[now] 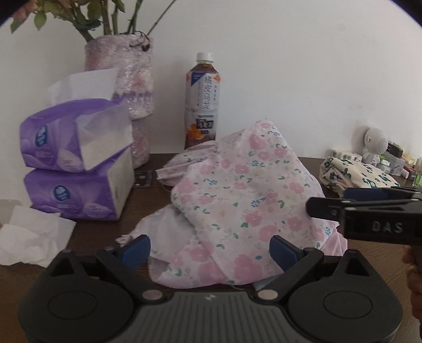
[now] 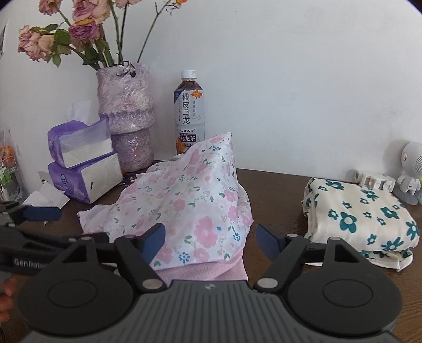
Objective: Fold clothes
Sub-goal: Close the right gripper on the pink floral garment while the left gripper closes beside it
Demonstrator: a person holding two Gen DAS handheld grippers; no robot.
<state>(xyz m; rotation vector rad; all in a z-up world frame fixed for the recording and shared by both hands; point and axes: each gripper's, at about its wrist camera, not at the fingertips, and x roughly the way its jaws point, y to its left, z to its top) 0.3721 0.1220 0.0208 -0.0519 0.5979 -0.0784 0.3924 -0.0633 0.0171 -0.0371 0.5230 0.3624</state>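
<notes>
Your pink floral garment (image 1: 237, 200) lies crumpled mid-table on the dark wooden table (image 2: 277, 190), its underside folds hidden. Your left gripper (image 1: 209, 250) stands wide, cloth between the pads but not pinched. Your right gripper (image 2: 211, 241) is narrower yet parted over the garment's near edge. The folded teal-flowered cloth (image 2: 361, 219) sits apart at right. The wrapped vase (image 2: 125, 116) holds wilted roses (image 2: 79, 23); the upper tissue pack (image 1: 76, 134) is torn open.
</notes>
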